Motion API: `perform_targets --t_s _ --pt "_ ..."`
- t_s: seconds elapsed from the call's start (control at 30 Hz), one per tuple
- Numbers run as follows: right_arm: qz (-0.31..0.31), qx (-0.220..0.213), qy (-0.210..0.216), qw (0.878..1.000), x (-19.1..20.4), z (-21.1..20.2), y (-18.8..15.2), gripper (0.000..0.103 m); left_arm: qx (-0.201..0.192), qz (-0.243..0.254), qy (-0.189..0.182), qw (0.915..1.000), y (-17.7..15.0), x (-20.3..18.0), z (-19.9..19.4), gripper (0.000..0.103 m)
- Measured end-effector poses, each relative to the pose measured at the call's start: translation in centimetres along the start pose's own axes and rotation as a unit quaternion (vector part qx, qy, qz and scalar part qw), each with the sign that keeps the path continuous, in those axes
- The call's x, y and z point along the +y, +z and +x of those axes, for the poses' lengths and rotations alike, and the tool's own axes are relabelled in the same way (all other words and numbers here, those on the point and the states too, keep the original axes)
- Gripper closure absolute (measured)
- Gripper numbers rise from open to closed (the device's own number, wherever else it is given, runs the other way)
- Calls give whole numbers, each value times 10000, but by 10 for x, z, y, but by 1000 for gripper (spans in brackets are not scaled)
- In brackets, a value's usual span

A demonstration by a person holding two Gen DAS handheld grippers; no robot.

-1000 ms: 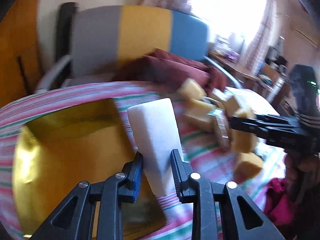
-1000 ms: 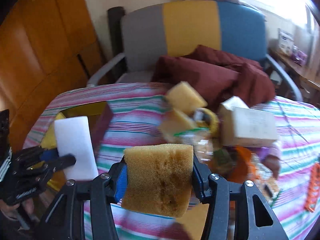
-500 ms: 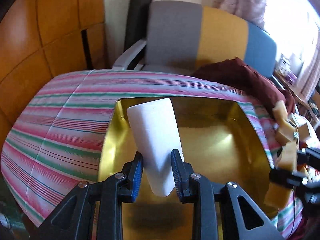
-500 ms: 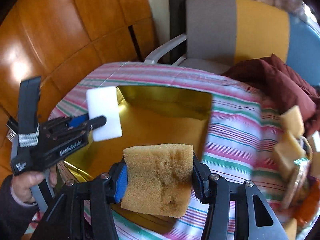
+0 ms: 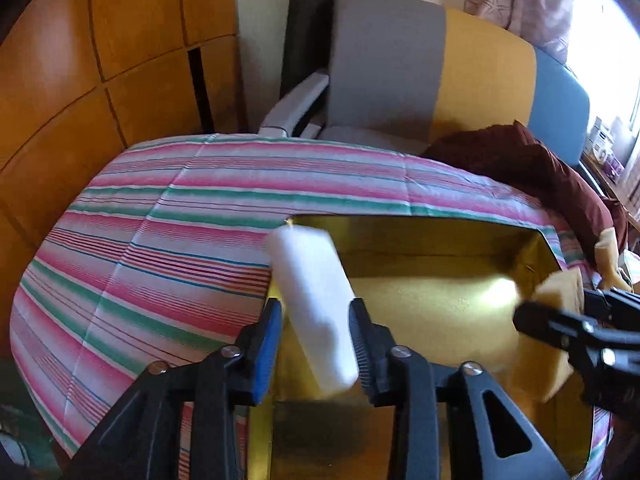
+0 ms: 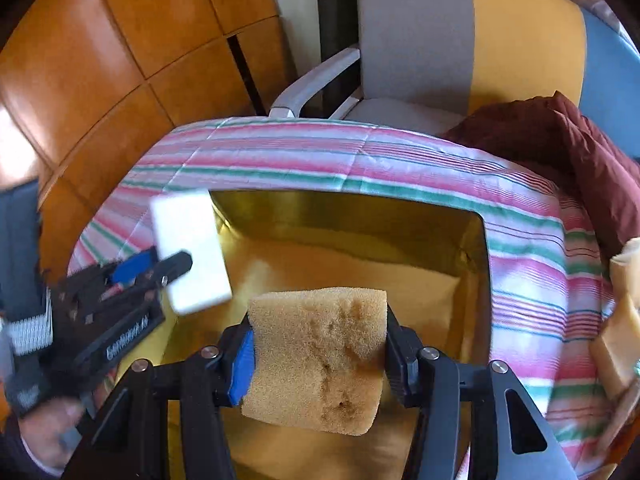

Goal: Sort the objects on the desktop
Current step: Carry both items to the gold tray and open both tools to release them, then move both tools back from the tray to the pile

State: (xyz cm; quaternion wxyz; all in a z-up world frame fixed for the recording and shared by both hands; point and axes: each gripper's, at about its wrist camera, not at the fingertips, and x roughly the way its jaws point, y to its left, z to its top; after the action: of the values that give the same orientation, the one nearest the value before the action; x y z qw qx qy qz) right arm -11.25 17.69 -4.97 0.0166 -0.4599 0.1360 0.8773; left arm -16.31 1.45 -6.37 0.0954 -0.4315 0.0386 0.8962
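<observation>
My left gripper (image 5: 316, 320) is shut on a white foam block (image 5: 310, 300) and holds it above the left rim of a shiny gold tray (image 5: 440, 300). My right gripper (image 6: 318, 340) is shut on a tan sponge (image 6: 320, 356) and holds it over the same gold tray (image 6: 360, 232). In the right wrist view the left gripper (image 6: 176, 268) and its white block (image 6: 190, 252) are at the left. In the left wrist view the right gripper (image 5: 560, 320) and its sponge (image 5: 556, 292) are at the right edge.
The tray lies on a table with a pink, green and white striped cloth (image 5: 160, 240). More tan sponges (image 6: 620, 312) lie at the right edge. A chair (image 5: 420, 72) with a maroon cloth (image 5: 540, 176) stands behind. Wooden panels (image 5: 100, 60) are at the left.
Both grippers swung left from the pile of sponges to the gold tray, each still holding its piece. They now sit lower and closer over the tray.
</observation>
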Motion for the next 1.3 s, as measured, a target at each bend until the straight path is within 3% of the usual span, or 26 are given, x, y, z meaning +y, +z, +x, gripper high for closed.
perform_targets --t_s 0.07,0.23,0.5,0.8,1.3 --pt "56 -80 146 9998 2 0 5 32 -169 -25 113 9998 -1 1 -13 61" --pt "-24 -296 212 9993 14 -10 6 23 -503 -58 223 9985 -3 6 -43 56" --pt "-165 -439 117 9988 23 -31 -19 20 -901 -203 342 9951 -12 10 -95 54" --pt "-125 -636 71 9979 21 -61 -44 17 -1327 -18 584 9894 -26 -3 -145 53" --pt "-87 -985 -119 9950 6 -104 -73 14 -1532 277 527 9864 -42 -27 -181 53"
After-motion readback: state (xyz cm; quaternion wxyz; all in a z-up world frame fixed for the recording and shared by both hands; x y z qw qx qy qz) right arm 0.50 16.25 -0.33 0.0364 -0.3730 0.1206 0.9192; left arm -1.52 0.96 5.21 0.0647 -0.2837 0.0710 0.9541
